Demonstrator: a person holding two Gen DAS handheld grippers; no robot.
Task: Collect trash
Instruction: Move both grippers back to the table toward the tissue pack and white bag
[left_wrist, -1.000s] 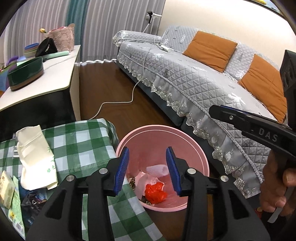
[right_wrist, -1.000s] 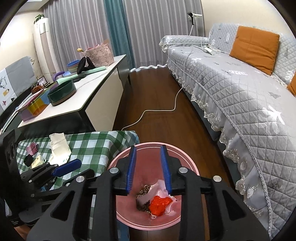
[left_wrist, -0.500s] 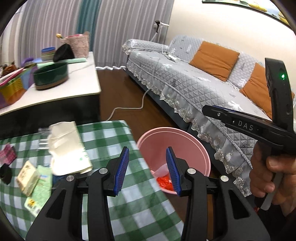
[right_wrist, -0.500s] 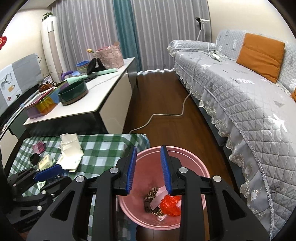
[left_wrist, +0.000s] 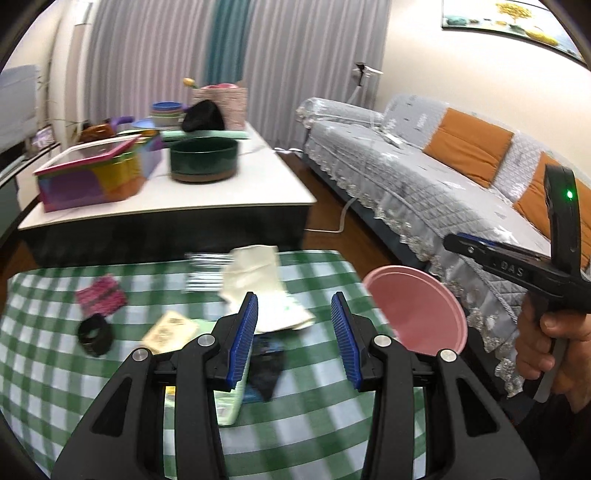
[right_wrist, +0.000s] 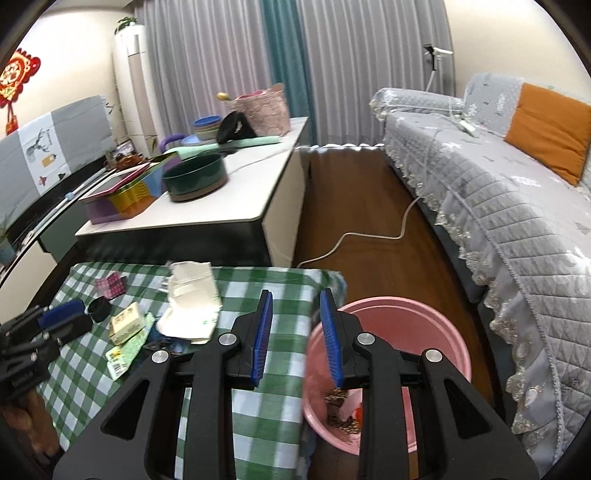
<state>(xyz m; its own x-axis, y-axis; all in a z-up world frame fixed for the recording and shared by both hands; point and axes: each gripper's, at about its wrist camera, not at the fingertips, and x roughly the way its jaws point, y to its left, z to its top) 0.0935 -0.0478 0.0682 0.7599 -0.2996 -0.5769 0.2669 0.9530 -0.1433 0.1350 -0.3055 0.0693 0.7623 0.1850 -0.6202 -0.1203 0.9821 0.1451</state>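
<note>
Trash lies loose on the green-checked tablecloth. Left wrist view: left tongs jaws apart, nothing between the pads, hovering over the cloth. White crumpled paper bag just ahead of the tips, dark wrapper under the gap, beige packet and light green packet at the left finger, black ring and pink cube further left. Pink bin off to the right past the table edge. Right tongs at far right, held in a hand.

Right wrist view: right tongs jaws parted, narrower, empty. Bin right of and below the right finger, scraps inside. Trash pile left of the tips, left tongs at far left.
</note>
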